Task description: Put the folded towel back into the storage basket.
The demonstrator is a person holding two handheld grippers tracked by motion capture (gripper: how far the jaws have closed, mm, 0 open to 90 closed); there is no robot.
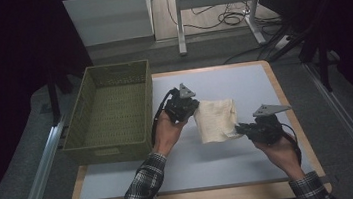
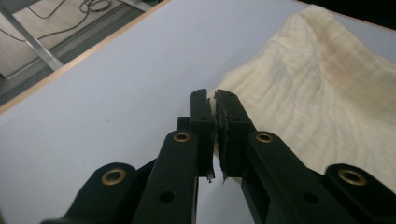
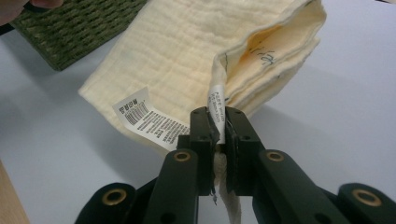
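A pale grey table (image 1: 262,77) with a wooden rim stands on grey carpet, cables trailing behind. A green woven basket (image 1: 110,112) occupies its far-left corner. The left gripper (image 1: 193,108) and right gripper (image 1: 241,129), jaws clamped, hold a folded cream cloth (image 1: 215,120) above mid-table.

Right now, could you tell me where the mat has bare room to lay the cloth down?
The mat is bare behind the cloth and along the near edge before both hands. It is crowded between the basket and the left gripper; the right gripper nears the right border.
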